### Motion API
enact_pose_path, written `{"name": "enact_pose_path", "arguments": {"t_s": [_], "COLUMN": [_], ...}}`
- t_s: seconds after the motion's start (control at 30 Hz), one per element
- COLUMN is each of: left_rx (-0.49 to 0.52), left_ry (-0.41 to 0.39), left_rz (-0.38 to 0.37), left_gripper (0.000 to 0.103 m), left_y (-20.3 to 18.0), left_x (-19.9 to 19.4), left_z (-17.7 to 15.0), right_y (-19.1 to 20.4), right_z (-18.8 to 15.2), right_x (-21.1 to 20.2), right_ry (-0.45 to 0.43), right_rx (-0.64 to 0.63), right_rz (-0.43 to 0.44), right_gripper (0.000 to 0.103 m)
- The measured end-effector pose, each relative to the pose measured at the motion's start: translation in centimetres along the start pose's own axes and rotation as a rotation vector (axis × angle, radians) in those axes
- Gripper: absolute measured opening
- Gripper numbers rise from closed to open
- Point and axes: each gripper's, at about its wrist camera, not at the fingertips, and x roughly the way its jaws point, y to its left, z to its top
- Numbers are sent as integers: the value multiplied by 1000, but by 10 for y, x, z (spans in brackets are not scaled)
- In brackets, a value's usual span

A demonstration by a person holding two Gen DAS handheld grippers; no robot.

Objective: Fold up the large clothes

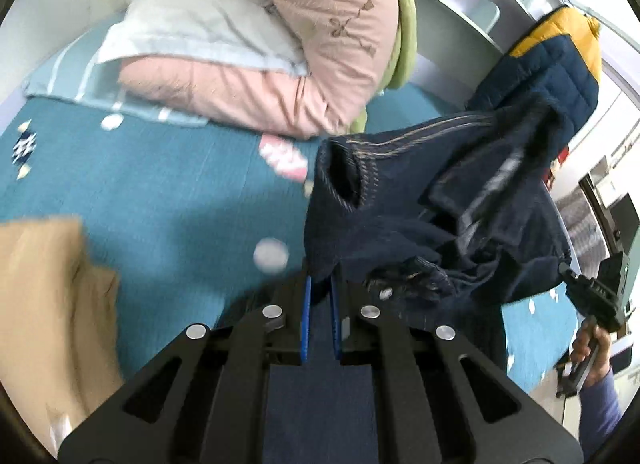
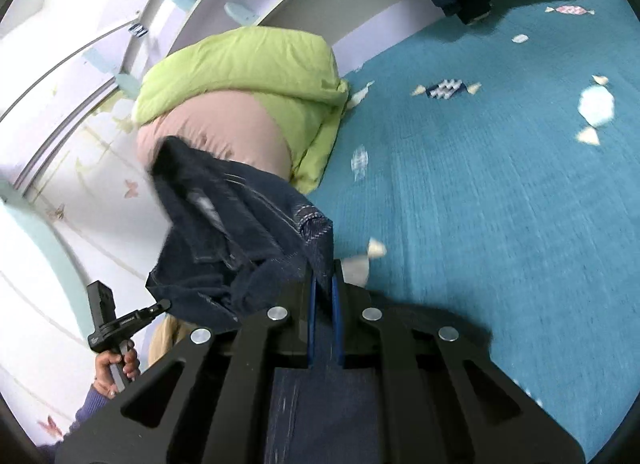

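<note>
A dark blue denim garment point(image 1: 432, 220) with light stitching hangs in the air above the teal bed sheet point(image 1: 168, 200). My left gripper point(image 1: 320, 284) is shut on one edge of it, with cloth running back between the blue pads. My right gripper point(image 2: 323, 284) is shut on another edge of the same garment point(image 2: 240, 232), which bunches up to the left of its fingers. The right gripper's handle and the hand on it show at the right edge of the left wrist view point(image 1: 596, 304). The left handle shows in the right wrist view point(image 2: 112, 324).
A pink quilt point(image 1: 288, 64) with a green quilt point(image 2: 248, 72) and a pillow point(image 1: 200, 24) is piled at the head of the bed. A tan garment point(image 1: 44, 304) lies at the left. A navy and yellow puffer jacket point(image 1: 556, 60) lies by the far edge.
</note>
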Motion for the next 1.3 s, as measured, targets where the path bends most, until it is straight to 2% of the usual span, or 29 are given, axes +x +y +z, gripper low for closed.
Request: {"name": "enact_pose_path", "arguments": {"t_s": [0.1, 0.2, 0.33, 0.4, 0.47, 0.5, 0.53, 0.67, 0.73, 0.87, 0.97, 1.03, 1.07, 1.13, 1.17, 1.2, 1.27, 1.3], "left_rx": [8, -3, -2, -4, -19, -32, -48, -44, -48, -28, 24, 12, -12, -38, -57, -80, -157, -172], "left_ry": [33, 97, 210, 279, 295, 293, 288, 271, 233, 121, 85, 106, 154, 273, 342, 371, 416, 392], "left_rz": [26, 58, 120, 146, 169, 170, 168, 250, 271, 215, 160, 113, 106, 159, 205, 224, 212, 188], "left_gripper": [8, 8, 9, 9, 12, 17, 26, 58, 61, 72, 72, 75, 75, 75, 75, 75, 74, 74], "left_y": [10, 24, 37, 40, 40, 42, 43, 39, 34, 9, -20, -29, -31, -27, -19, -13, 8, 13], "left_x": [-21, -24, -13, -4, -3, -3, -8, -37, -60, -101, -92, -67, -46, -8, 11, 20, 33, 33], "left_z": [-41, -81, -131, -150, -158, -159, -161, -158, -157, -150, -134, -128, -129, -141, -153, -163, -182, -188], "right_y": [-3, -11, -30, -38, -38, -36, -33, -12, 4, 28, 35, 32, 24, 0, -11, -29, -56, -62], "right_z": [-39, -76, -122, -141, -151, -153, -154, -146, -138, -127, -121, -125, -132, -155, -165, -179, -193, -193], "right_x": [-23, -37, -27, -18, -17, -20, -26, -52, -63, -65, -34, -9, 5, 30, 36, 43, 41, 40], "right_ry": [67, 148, 309, 396, 420, 420, 412, 366, 324, 254, 230, 235, 254, 355, 391, 436, 430, 426], "right_rx": [-3, 9, 62, 78, 67, 62, 60, 3, -35, -48, -32, 0, 34, 120, 156, 223, 332, 360], "right_rz": [-22, -80, -191, -247, -318, -319, -313, -375, -360, -282, -282, -310, -339, -426, -454, -481, -457, -421], "right_gripper": [6, 7, 11, 18, 18, 18, 18, 34, 34, 35, 35, 31, 31, 27, 22, 13, 0, 0]}}
